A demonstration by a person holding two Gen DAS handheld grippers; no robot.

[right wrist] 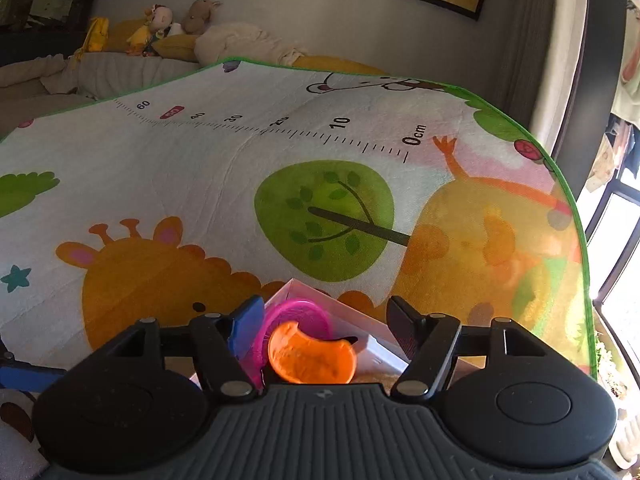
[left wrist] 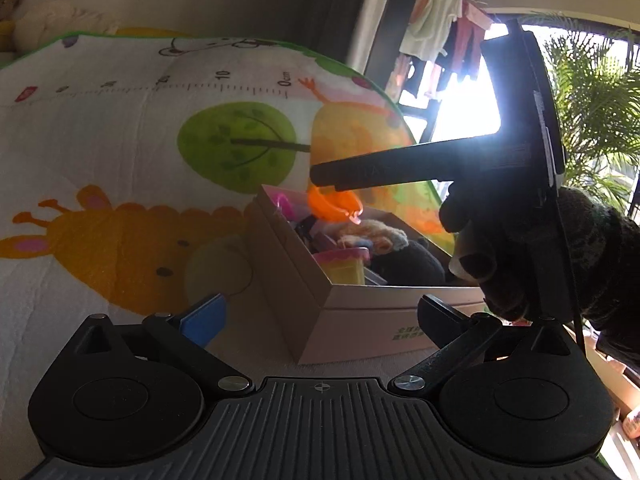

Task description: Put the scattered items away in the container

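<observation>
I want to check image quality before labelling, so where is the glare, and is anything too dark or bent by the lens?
Left wrist view: the window is blown out white, leaving the right gripper and gloved hand backlit and nearly black. Right wrist view: even light, the orange cup clear in the box. Both views: fisheye bends the play mat edge.

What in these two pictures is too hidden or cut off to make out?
- Left wrist view: the far end of the cardboard box is hidden behind the gloved hand.
- Left wrist view: the toys deep in the box are too dark to name.
- Right wrist view: the orange toy and pink toy are partly hidden by the right gripper.
</observation>
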